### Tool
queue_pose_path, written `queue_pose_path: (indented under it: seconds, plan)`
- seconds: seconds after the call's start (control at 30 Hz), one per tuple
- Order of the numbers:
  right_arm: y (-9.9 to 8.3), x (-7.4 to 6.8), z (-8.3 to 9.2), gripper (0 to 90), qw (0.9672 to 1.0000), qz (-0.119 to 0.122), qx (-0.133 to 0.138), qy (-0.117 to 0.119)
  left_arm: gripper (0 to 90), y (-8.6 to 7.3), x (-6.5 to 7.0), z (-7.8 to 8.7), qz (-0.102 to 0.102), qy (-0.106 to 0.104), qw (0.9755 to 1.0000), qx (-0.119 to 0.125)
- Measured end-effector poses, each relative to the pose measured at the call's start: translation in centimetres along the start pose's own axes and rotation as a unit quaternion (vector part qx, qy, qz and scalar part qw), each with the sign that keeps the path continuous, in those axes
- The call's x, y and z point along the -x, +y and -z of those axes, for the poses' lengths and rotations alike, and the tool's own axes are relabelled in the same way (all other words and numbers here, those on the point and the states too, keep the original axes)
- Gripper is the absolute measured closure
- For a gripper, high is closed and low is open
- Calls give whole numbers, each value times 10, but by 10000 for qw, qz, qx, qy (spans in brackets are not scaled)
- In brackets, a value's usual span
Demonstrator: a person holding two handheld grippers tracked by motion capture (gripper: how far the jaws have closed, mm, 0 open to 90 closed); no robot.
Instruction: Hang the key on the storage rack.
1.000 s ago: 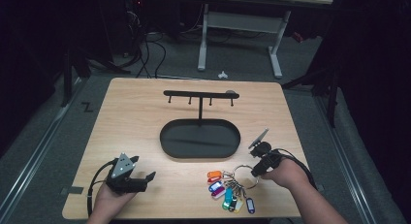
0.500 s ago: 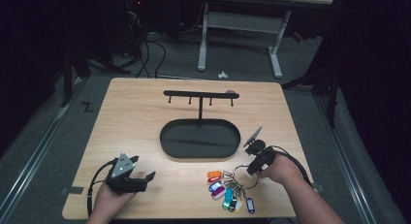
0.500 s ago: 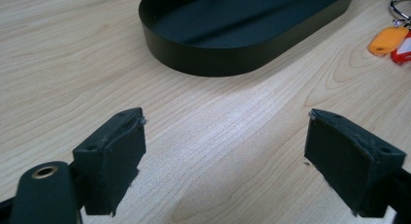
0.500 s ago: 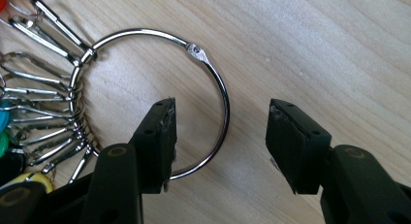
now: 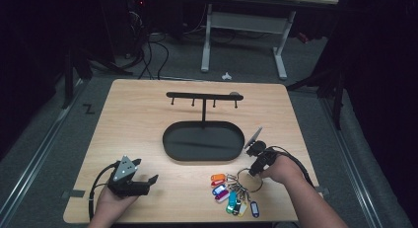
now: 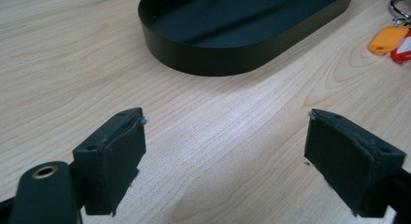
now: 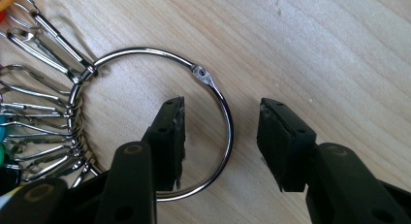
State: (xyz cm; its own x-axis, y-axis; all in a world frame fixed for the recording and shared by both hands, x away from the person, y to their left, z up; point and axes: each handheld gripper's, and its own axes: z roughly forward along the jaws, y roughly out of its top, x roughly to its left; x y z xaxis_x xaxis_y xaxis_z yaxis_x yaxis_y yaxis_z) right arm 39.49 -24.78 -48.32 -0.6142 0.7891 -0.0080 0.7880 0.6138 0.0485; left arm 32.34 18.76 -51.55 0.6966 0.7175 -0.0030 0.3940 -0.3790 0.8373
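The right tool [image 7: 220, 136] is open, and its two black jaws stand on either side of the wire of a large round silver metal ring [image 7: 228, 132]: one jaw inside the loop, one outside. I judge this placing is made so that closing will pinch the wire. The ring lies flat on the light wooden worktop [image 5: 138, 119], near its front edge, and it carries small clips with coloured plastic key tags [image 5: 227, 192] spread beside it.

The left tool [image 6: 223, 156] is also open and holds nothing; it rests low over bare wood, probably waiting.

Farther away, the black oval metal tray [image 5: 170, 144] has nothing in it. A black hook rack [image 5: 202, 95] rises on a post from the tray, its hooks bare.
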Motion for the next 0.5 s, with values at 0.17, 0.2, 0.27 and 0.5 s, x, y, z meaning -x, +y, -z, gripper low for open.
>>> queue_pose_path:
  seconds: [0.17,0.2,0.27,0.5]
  plan:
    - [4,1,-2,579,10000,-25,-63,50,154,0,0,0,-1,3,10000,-3]
    - [4,1,-2,579,10000,-25,-63,50,154,0,0,0,-2,2,10000,-5]
    - [5,2,-3,589,10000,63,-37,62,154,0,0,0,-2,0,10000,-10]
    - [8,1,-4,654,9999,133,-68,29,154,0,0,0,-2,-9,10000,-1]
